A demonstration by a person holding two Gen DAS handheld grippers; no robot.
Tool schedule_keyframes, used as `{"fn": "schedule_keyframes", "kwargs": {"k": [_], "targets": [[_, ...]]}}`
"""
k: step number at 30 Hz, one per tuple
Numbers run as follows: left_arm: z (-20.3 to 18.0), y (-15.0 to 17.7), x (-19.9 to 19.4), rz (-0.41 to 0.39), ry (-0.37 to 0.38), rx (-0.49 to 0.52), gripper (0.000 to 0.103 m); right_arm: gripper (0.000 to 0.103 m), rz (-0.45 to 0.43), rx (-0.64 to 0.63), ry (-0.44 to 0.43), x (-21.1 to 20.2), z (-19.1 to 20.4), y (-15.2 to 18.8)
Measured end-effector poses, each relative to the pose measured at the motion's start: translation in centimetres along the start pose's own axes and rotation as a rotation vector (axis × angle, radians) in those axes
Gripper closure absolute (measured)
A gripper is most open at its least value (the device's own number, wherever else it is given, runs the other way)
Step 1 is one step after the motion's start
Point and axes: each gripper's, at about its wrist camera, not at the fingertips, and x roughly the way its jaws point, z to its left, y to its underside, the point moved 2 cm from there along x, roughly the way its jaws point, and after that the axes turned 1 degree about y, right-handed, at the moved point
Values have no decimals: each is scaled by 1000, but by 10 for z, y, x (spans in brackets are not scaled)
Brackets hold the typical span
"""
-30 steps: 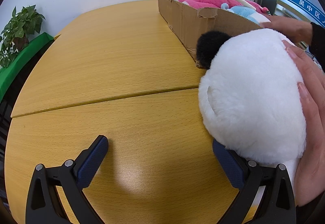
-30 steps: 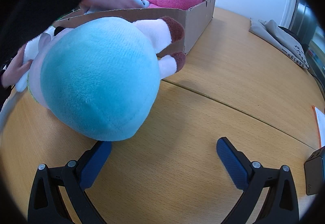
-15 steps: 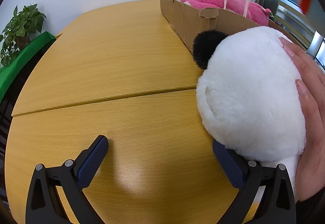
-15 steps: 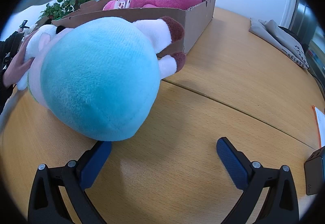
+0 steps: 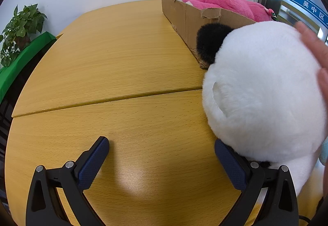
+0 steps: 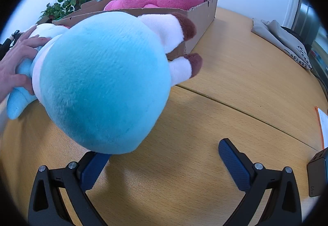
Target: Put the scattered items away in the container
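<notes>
Blue plush (image 6: 102, 86) beside white plush (image 5: 264, 92)

Left claw (image 5: 162, 161): black plastic frame, triangular cut-outs, two silver screws per arm, dark blue textured pads (image 5: 93, 161) on fingers. Right claw (image 6: 164, 164): same build, black frame, silver screws, blue ribbed pads (image 6: 233, 165). Bare hand (image 6: 17, 62) at left edge of right-wrist view; no sleeve visible.
</notes>
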Motion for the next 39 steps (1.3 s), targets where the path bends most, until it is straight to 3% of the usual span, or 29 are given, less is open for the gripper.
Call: {"fn": "schedule_keyframes", "kwargs": {"k": [39], "targets": [[-7, 2, -2, -1, -2, 0, 0, 0, -1, 0, 1, 0, 1, 1]]}}
